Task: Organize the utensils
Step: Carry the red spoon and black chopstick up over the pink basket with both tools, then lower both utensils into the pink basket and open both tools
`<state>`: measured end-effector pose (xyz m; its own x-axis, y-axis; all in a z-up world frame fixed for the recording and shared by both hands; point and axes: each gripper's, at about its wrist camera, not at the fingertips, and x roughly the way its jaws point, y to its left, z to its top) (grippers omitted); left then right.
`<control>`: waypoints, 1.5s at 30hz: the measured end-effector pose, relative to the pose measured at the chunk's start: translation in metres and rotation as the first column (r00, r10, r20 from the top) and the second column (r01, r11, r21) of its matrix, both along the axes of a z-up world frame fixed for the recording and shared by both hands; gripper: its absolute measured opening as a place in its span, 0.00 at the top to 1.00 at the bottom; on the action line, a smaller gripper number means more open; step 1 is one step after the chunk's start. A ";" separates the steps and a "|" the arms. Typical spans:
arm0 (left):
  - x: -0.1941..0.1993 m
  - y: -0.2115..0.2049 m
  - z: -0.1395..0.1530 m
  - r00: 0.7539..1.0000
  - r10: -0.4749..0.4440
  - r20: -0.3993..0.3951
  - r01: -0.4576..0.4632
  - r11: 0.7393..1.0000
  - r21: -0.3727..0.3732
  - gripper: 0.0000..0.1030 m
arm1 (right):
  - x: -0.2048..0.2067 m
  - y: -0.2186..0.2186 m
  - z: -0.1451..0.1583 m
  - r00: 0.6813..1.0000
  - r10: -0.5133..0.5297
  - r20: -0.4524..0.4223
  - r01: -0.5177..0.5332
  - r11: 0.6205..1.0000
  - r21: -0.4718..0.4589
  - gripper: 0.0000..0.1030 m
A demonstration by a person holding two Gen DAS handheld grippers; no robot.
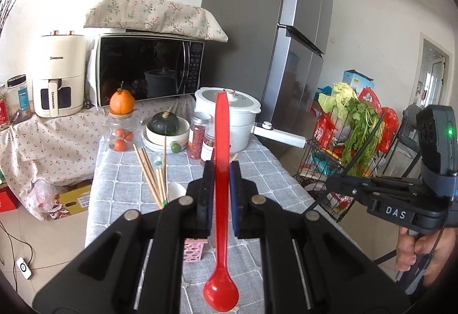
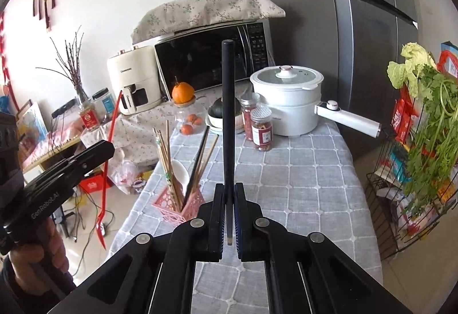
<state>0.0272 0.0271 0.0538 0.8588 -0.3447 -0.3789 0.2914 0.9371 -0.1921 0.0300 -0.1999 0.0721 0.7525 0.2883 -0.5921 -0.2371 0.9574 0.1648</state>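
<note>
over the table (image 2: 300, 171), left gripper (image 1: 221, 171) clamps a red spoon (image 1: 221, 228), right gripper (image 2: 229, 194) pinches a black chopstick (image 2: 228, 113), neither in the pink basket (image 2: 174, 206) yet.

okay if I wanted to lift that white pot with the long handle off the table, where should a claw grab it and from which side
Probably the long white handle, near its free end. It sticks out sideways from the white pot past the table edge toward the fridge, with open space around it. Come from that side; jars crowd the other.

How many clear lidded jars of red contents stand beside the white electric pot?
2. One clear jar of red contents stands just left of the white electric pot; the second jar stands in front of it, nearer the camera. Others may be hidden.
</note>
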 end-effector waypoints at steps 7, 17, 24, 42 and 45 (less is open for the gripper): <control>0.014 0.016 0.001 0.991 0.112 0.071 -0.109 0.992 -0.057 0.89 | 0.005 0.017 0.017 0.999 0.027 0.040 -0.029 0.999 0.044 0.95; 0.052 0.014 -0.039 0.962 0.230 0.150 -0.216 0.971 -0.104 0.89 | 0.018 0.036 0.012 0.999 0.024 0.037 -0.027 0.996 0.083 0.95; 0.079 0.011 -0.065 0.943 0.315 0.107 -0.305 0.947 -0.097 0.89 | 0.028 0.037 0.002 1.000 0.000 0.016 -0.002 0.994 0.107 0.95; 0.069 0.047 -0.069 0.947 0.293 -0.131 -0.302 0.952 -0.058 0.18 | 0.046 0.051 -0.002 1.000 0.016 0.027 -0.020 0.985 0.172 0.95; 0.063 0.059 -0.070 0.933 0.308 -0.184 -0.316 0.949 -0.015 0.10 | 0.054 0.059 -0.007 0.999 0.025 0.020 -0.028 0.983 0.182 0.95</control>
